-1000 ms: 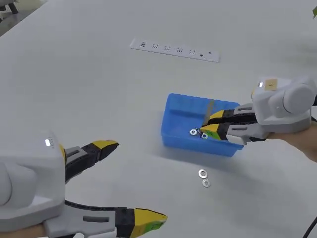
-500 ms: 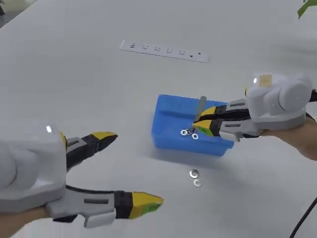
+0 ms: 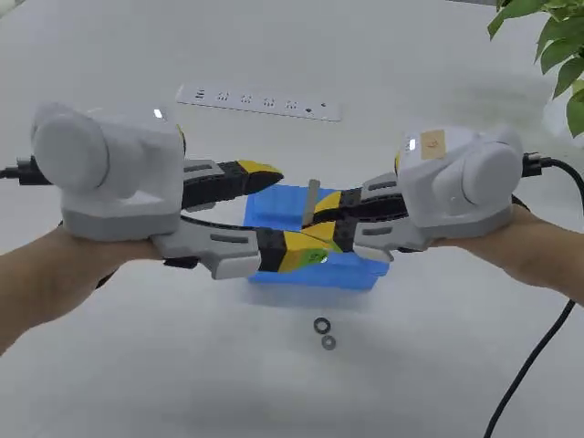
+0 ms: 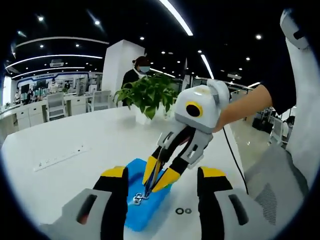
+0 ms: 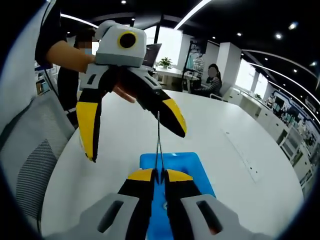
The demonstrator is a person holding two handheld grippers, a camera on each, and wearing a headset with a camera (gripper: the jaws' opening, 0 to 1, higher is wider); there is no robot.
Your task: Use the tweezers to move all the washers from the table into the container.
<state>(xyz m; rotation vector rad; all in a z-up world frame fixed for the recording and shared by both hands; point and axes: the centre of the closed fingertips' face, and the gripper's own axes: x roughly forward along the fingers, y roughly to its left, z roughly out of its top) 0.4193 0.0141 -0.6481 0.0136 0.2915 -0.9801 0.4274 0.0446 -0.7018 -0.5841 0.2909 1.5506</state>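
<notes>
Against half a second ago: left gripper (image 3: 304, 212) up from low and well apart, now level with the right gripper (image 3: 321, 215), fingertips facing fingertips above the container (image 3: 310, 276). Whole head view shifted as well, so part of that down to the camera. Right gripper over the container as before.

Left fingers spread wide, nothing between the pads. Right fingers narrow, pinched on the tweezers (image 3: 313, 195); in the right gripper view, thin twin blades running straight out from between the fingertips.

Right fingertips and tweezers inside the gap of the left fingers, one left finger to each side, not touching as far as seen.

Tweezers' points ahead of and below the right fingertips, down inside the container. Small cluster of washers (image 4: 137, 199) on the container floor right at those points; touching or gripped, cannot tell. In the head view, cluster hidden behind the lower left finger.

Two loose washers (image 3: 321, 326) on the table (image 3: 137, 383), side by side, just outside the container's near wall, below the left fingertips and apart from all four fingers.
</notes>
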